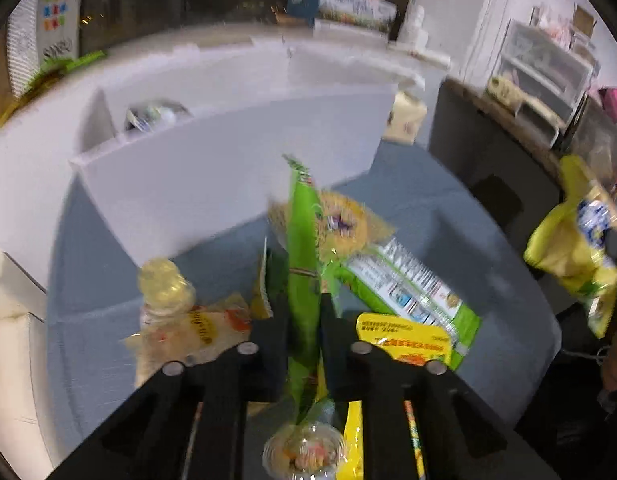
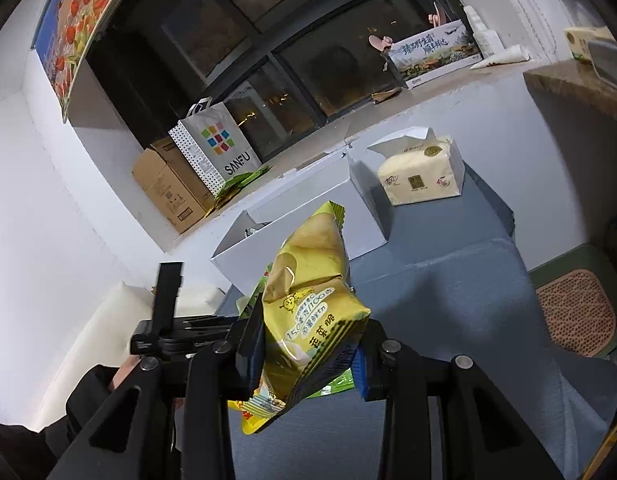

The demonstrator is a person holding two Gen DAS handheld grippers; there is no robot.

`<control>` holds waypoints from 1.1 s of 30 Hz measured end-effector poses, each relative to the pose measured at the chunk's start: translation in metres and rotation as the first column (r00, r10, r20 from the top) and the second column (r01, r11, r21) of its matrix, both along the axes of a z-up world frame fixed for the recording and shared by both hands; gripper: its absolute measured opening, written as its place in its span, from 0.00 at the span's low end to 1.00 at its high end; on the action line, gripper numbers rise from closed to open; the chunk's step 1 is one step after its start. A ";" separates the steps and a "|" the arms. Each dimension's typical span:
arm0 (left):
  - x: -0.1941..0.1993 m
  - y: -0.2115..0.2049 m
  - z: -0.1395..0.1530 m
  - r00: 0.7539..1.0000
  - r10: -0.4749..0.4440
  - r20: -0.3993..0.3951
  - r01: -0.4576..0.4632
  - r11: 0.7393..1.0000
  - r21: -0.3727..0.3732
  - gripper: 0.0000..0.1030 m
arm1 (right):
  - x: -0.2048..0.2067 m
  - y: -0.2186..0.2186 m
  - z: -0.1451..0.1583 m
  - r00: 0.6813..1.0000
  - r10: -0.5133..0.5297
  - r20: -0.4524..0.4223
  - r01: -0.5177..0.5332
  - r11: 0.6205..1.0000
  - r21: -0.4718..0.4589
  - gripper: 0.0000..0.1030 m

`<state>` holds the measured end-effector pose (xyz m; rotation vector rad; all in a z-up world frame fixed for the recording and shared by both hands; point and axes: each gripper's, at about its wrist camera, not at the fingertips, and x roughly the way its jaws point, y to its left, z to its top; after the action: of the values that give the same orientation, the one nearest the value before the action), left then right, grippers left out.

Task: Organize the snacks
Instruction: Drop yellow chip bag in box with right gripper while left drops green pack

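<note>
A slim, bright green foil snack packet is pinched edge-on between the black fingers of the left gripper, while a puffy yellow-green crisp bag is clamped at its lower half by the right gripper; both are held in the air short of the open white cardboard box, the apparent destination, on the grey-blue tabletop. In front of the box, a green-and-yellow noodle-print packet, a flat yellow packet, a pale yellow capped bottle and a small clear cup of candies are left lying. The thin packet could be let slip, since only a narrow edge is gripped and the left view is blurred, suggesting quick movement. The crisp bag could be crushed or burst if squeezed harder, or caught on the box's near wall if brought in too low. A wrapped cream tissue pack stands beyond the box's right end.
</note>
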<state>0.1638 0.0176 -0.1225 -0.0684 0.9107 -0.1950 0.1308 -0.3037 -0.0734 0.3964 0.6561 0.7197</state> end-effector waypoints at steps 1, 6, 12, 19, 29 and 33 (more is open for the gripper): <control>-0.005 0.002 0.007 1.000 0.008 0.023 -0.008 1.000 -0.001 0.13 | -0.001 0.002 0.001 1.000 0.005 0.007 -0.005 1.000 -0.005 0.36; -0.015 0.011 0.030 0.996 0.029 0.090 -0.027 0.999 -0.018 0.13 | -0.002 0.014 0.003 0.999 0.024 0.026 -0.023 0.999 -0.026 0.36; -0.027 0.026 0.073 0.967 0.102 0.235 -0.086 0.993 -0.077 0.13 | 0.000 0.029 0.013 0.997 0.040 0.065 -0.035 0.996 -0.081 0.36; 0.006 0.045 0.121 0.927 0.145 0.347 -0.109 0.987 -0.120 0.13 | 0.045 0.077 0.053 0.984 0.101 0.150 -0.067 0.975 -0.213 0.36; 0.086 0.083 0.135 0.917 0.227 0.327 -0.179 0.969 -0.169 0.13 | 0.159 0.156 0.098 0.982 0.125 0.141 -0.080 0.954 -0.289 0.36; 0.109 0.088 0.124 0.923 0.237 0.303 -0.198 0.968 -0.155 0.13 | 0.190 0.176 0.097 0.986 0.121 0.118 -0.075 0.939 -0.337 0.36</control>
<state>0.2726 0.1056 0.0017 -0.2447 0.5605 -0.0503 0.3213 -0.1278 0.0235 0.0025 0.6555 0.7093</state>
